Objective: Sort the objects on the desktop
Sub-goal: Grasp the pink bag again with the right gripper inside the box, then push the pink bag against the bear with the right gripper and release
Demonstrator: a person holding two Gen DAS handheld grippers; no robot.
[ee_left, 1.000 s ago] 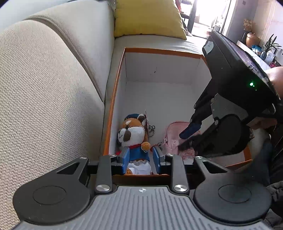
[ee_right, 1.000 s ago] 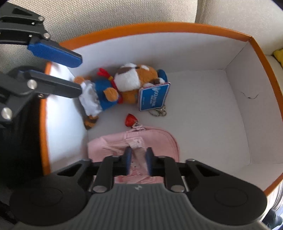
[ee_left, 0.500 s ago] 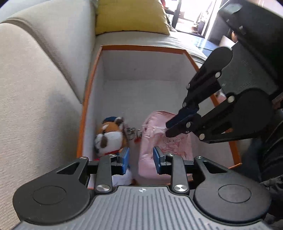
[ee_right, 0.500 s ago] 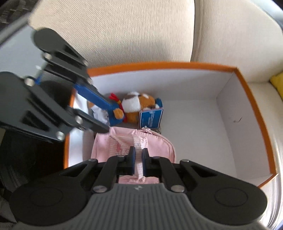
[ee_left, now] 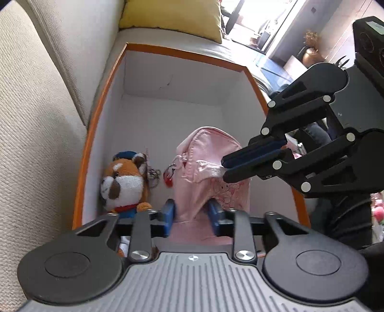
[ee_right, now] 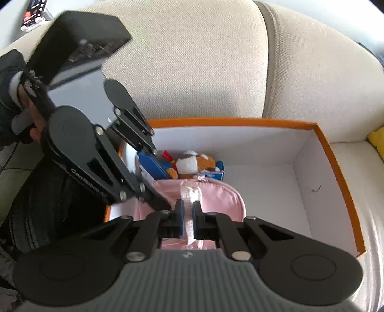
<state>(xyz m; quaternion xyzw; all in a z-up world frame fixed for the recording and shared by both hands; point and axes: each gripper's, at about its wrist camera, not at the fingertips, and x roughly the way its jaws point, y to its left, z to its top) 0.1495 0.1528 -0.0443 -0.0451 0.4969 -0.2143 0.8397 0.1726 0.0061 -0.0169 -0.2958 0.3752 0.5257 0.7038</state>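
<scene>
A small pink backpack [ee_left: 211,168] hangs lifted inside the orange-rimmed white box [ee_left: 182,54] on the sofa. My right gripper [ee_right: 187,214] is shut on the backpack's top strap [ee_right: 189,194]; it shows in the left wrist view [ee_left: 224,169] too. My left gripper [ee_left: 192,216] is open, its blue pads either side of the backpack's lower end. It also appears in the right wrist view [ee_right: 158,184]. A fox plush toy [ee_left: 124,182] in blue clothes lies in the box's near left corner, beside a key ring and red charm [ee_left: 169,176].
The box [ee_right: 336,168] sits on a beige sofa [ee_left: 43,108] against its backrest. A yellow cushion [ee_left: 172,16] lies beyond the box. The far half of the box floor [ee_right: 264,189] holds nothing.
My right gripper has closed on the backpack strap and lifted the backpack up. My left gripper has shifted right from the fox plush to straddle the backpack's lower end.
</scene>
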